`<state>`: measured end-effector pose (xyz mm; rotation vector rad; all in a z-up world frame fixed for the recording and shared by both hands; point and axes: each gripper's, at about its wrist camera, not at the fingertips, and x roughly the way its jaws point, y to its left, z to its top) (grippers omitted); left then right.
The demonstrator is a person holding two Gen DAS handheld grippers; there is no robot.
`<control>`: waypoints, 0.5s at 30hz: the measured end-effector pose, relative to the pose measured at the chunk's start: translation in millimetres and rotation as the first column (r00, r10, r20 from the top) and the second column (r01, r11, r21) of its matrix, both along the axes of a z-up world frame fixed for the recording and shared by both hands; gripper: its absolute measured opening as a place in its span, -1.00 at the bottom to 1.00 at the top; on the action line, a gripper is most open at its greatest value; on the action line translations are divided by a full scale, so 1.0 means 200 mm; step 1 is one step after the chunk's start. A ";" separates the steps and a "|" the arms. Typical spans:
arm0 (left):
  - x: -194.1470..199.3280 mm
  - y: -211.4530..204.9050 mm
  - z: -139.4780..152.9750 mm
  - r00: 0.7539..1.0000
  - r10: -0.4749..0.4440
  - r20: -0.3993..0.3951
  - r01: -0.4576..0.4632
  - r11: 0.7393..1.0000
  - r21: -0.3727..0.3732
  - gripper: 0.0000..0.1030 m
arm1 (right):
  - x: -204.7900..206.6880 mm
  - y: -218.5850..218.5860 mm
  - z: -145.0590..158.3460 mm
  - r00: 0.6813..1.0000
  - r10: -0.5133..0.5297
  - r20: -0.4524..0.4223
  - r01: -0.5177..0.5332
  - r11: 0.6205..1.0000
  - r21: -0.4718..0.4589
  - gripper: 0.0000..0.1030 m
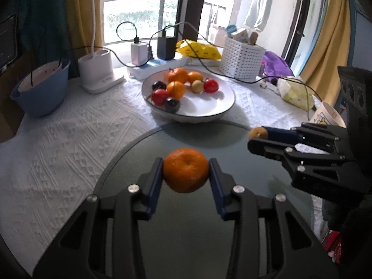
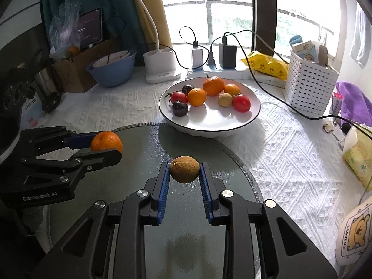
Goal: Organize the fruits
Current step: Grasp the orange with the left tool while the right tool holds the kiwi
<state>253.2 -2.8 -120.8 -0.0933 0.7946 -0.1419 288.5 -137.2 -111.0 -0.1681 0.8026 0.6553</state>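
My left gripper [image 1: 186, 171] is shut on an orange mandarin [image 1: 185, 169] and holds it above the round dark glass mat [image 1: 186, 232]. It also shows in the right wrist view [image 2: 111, 145] at the left with the mandarin [image 2: 105, 140]. My right gripper [image 2: 184, 169] is shut on a small brown fruit [image 2: 184, 168] above the mat [image 2: 144, 144]. It shows in the left wrist view [image 1: 257, 137] with the brown fruit [image 1: 257, 133]. A white plate [image 1: 209, 109] [image 2: 209, 121] beyond the mat holds several mandarins, red, dark and pale fruits.
A white textured cloth [image 1: 69, 144] covers the table. Behind the plate are a power strip with chargers [image 1: 148, 53], cables, a white lamp base [image 1: 97, 69], a blue bowl [image 1: 39, 88], a white perforated basket [image 2: 309, 83], yellow packets [image 2: 267, 65] and a tissue pack [image 2: 358, 160].
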 end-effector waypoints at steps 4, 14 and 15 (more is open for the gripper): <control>-0.03 -0.03 0.04 1.000 -0.012 0.018 0.012 1.000 0.005 -0.22 | -0.03 -0.03 0.04 1.000 -0.007 0.017 0.007 1.000 0.009 -0.46; -0.04 -0.11 0.16 0.997 -0.042 0.063 0.041 0.999 0.022 -0.22 | -0.03 -0.11 0.14 0.998 -0.028 0.060 0.026 0.999 0.033 -0.46; -0.03 -0.12 0.17 0.996 -0.047 0.069 0.046 0.999 0.023 -0.22 | -0.03 -0.12 0.15 0.997 -0.032 0.064 0.029 0.999 0.036 -0.46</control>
